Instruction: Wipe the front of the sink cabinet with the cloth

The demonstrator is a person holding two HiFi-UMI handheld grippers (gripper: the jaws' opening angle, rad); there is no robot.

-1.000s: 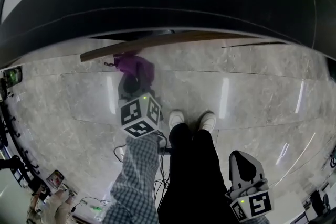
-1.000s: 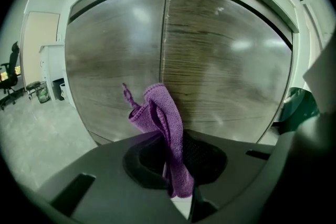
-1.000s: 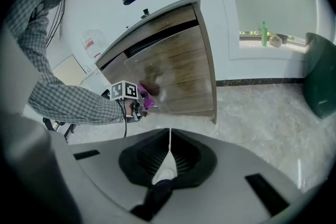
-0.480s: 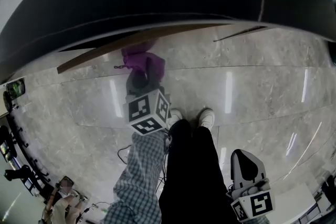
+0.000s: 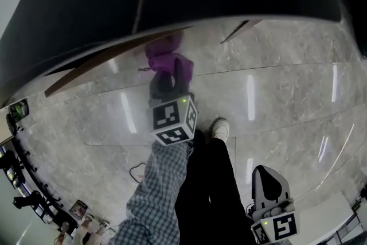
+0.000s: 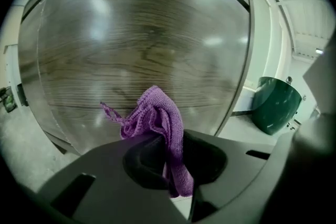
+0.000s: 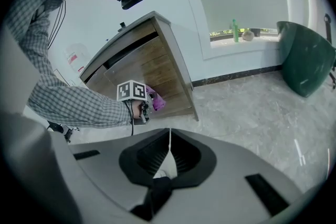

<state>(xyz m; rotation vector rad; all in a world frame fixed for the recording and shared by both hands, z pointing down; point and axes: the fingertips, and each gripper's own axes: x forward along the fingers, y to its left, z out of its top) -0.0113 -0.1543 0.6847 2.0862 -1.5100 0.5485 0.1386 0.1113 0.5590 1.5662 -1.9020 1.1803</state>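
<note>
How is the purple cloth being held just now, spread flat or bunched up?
Bunched up: the cloth is crumpled in the left gripper's shut jaws, before the cabinet front.

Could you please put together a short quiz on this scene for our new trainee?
1. Which gripper holds the purple cloth?
2. The right gripper is: A) open; B) shut on nothing; C) shut on a sponge.
3. True or false: the cloth lies on the floor.
Key: 1. The left gripper. 2. B. 3. False: it is held up before the wood-grain cabinet front.
</note>
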